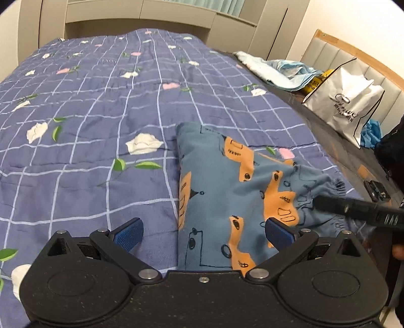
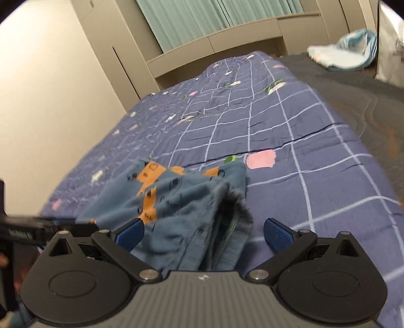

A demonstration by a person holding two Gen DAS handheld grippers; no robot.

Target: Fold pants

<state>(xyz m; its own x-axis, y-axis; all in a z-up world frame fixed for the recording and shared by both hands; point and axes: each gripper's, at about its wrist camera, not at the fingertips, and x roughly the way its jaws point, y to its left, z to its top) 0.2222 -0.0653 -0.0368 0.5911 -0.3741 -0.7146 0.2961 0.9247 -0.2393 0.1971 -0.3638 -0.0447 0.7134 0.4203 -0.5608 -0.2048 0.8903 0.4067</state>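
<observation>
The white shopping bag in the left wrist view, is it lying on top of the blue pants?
No. The white shopping bag stands apart on the dark strip beside the bedspread, far from the pants.

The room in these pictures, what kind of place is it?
Most likely a bedroom in a home: a bed under a blue checked flowered quilt, a padded headboard along one side, and built-in cupboards with a curtain beyond.

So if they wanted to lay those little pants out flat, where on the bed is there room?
The quilt lies bare left of the pants and beyond them toward the cabinets. The right edge is crowded: a light blue cloth pile, a white shopping bag and dark items. Both the left gripper and right gripper are open over the pants.
</observation>
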